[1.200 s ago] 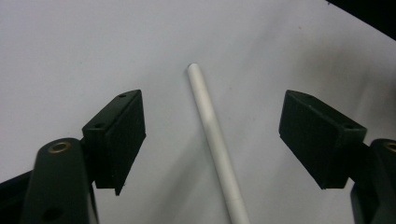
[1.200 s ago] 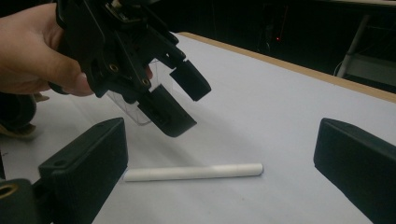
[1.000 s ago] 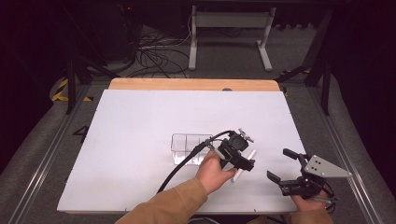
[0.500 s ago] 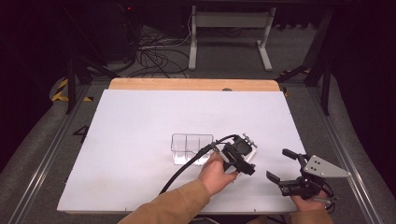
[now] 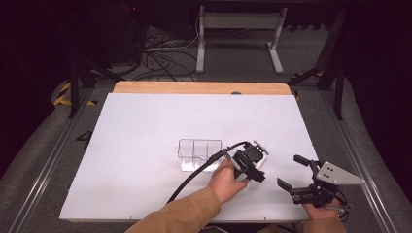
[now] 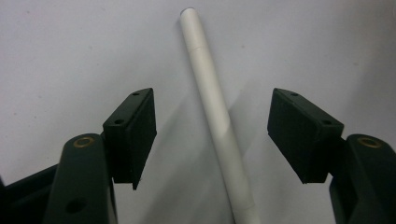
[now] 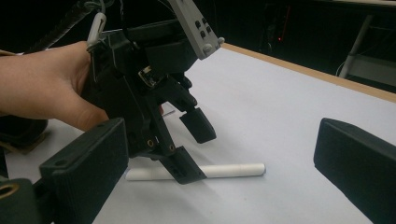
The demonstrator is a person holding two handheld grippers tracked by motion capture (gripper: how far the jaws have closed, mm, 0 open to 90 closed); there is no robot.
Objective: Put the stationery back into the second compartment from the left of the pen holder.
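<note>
Fingers of the left gripper (image 6: 212,135) have just been closing, straddling the white tube (image 6: 215,116) untouched at frame centre; right gripper (image 5: 296,172) lower right, gaping, empty

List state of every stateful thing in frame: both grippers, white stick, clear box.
Left gripper: jaws open, straddling the stick, just been closing, no contact.
Right gripper: jaws open, nothing between them.
White cylindrical stick: lying flat on the table.
Clear plastic compartment box: upright, looks empty.
</note>
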